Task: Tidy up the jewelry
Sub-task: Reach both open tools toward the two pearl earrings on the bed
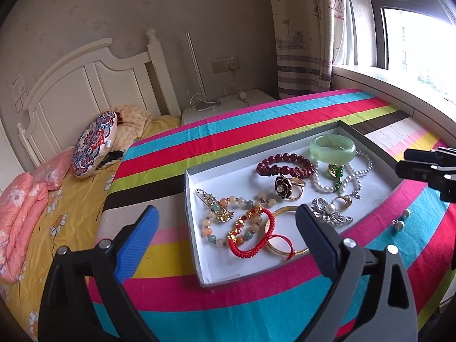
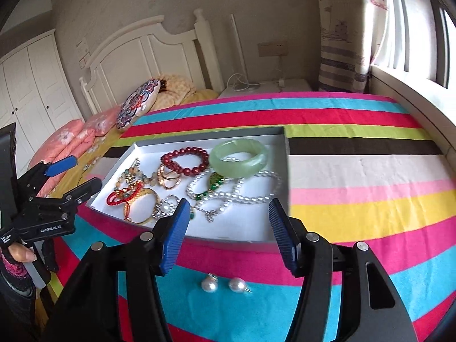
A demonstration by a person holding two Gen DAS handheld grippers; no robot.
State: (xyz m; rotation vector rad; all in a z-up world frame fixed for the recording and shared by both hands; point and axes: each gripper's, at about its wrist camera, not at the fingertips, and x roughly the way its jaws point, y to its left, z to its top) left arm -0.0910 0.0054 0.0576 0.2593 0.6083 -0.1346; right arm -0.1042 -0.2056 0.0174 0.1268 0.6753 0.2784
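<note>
Lying on a striped cloth of many bright colours [image 2: 356, 171] is a flat grey box with a white inside [image 1: 196, 245], and most of the jewelry sits in it. At the far end rests a pale green jade bangle [image 2: 238, 157]. Just beside it is a bracelet of dark red beads [image 2: 184, 160], and a long white pearl necklace [image 2: 236, 191] curls under and in front of the bangle, with a small green and gold charm [image 1: 334, 171] on it. Nearer the middle lies a black and gold flower ring [image 1: 287, 188]. A silver brooch with a pearl [image 1: 330, 213] sits by the near wall of the box. A red woven cord bracelet [image 1: 250, 236], a thin gold bangle [image 1: 280, 252] and a string of pale mixed beads [image 1: 228, 222] lie tangled together at the left end.

Two round white pearl earrings [image 2: 225, 285] lie outside the box, on a blue stripe of the cloth, close to each other.

The left tool [image 1: 226, 236] hangs over the left end of the box with its blue pads wide apart and nothing in them. The right tool [image 2: 228, 228] hangs above the two earrings, its pads apart too, touching nothing.

A hand [image 2: 21, 253] holds the left tool's handle at the edge of the right view.
</note>
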